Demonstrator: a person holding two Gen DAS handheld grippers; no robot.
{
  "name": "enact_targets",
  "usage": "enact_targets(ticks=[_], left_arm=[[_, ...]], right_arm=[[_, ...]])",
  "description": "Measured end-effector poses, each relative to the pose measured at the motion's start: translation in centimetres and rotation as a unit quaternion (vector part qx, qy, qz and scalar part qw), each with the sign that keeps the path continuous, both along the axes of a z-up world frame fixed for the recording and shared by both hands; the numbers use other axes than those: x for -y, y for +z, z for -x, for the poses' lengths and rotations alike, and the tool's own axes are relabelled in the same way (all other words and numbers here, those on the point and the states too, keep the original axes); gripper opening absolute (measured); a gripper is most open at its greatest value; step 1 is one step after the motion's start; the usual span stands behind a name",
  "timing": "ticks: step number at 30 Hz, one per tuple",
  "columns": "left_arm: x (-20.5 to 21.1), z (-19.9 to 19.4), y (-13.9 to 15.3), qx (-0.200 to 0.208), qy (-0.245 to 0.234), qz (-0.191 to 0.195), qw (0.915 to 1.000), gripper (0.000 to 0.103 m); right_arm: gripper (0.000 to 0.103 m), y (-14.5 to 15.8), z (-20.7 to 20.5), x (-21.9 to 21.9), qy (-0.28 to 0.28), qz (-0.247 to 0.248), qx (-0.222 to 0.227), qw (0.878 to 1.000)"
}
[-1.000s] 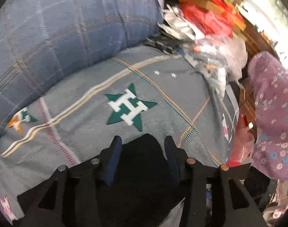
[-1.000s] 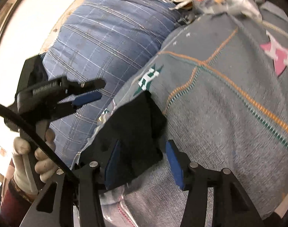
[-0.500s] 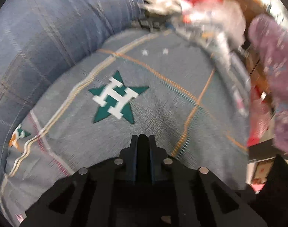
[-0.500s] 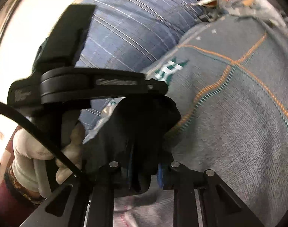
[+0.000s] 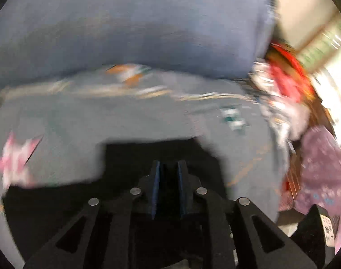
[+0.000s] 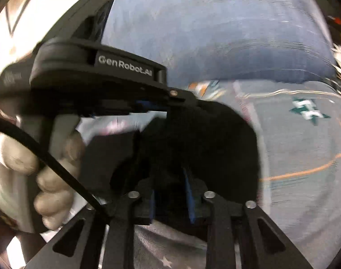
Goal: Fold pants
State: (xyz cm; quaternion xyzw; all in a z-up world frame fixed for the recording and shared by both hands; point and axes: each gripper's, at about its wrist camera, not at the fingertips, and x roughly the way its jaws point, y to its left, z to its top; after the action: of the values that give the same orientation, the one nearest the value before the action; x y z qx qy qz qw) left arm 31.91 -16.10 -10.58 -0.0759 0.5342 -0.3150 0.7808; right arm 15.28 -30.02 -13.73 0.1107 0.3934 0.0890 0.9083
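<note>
Right wrist view: black pants [image 6: 210,139] bunch on the grey star-print bedspread [image 6: 305,201], their cloth pinched between the right gripper [image 6: 171,198] pads, jaws opening. Just left, the left gripper [image 6: 170,103], marked "GenRobot.AI", clamps the same cloth, jaws opening slightly. Beyond lies a blue pillow [image 6: 215,33].

In the blurred left wrist view, the left gripper [image 5: 168,168] has its jaws opening slightly with what looks like black pants [image 5: 130,157] fabric between them, the pants lying on a grey star-patterned bedsheet [image 5: 80,116], a blue plaid pillow [image 5: 136,27] beyond the pants.
</note>
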Motion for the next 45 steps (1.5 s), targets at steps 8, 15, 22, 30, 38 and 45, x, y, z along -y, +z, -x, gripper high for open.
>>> enact_targets(ticks=[8, 15, 22, 30, 38, 45], left_arm=[[-4.5, 0.6, 2.9, 0.016, 0.017, 0.043, 0.9988, 0.027], [-2.8, 1.1, 6.5, 0.043, 0.003, 0.047, 0.998, 0.045], [8.3, 1.8, 4.3, 0.033, -0.112, -0.058, 0.9915, 0.051], [16.2, -0.4, -0.9, 0.003, -0.155, -0.157, 0.9754, 0.051], [8.4, -1.6, 2.7, -0.016, -0.095, -0.034, 0.9948, 0.055], [1.4, -1.0, 1.8, -0.027, -0.044, 0.003, 0.9987, 0.077]], right_arm=[[0.061, 0.2, 1.4, -1.7, 0.035, -0.027, 0.013, 0.999], [0.066, 2.9, 7.6, 4.7, -0.017, -0.117, 0.052, 0.992], [0.068, -0.7, 5.5, 11.5, -0.114, -0.214, 0.015, 0.97], [0.068, -3.6, 1.6, 10.4, -0.111, -0.231, -0.019, 0.966], [0.07, -3.6, 2.7, 11.6, -0.118, -0.221, -0.002, 0.968], [0.071, -3.5, 3.7, 11.5, -0.127, -0.235, 0.01, 0.964]])
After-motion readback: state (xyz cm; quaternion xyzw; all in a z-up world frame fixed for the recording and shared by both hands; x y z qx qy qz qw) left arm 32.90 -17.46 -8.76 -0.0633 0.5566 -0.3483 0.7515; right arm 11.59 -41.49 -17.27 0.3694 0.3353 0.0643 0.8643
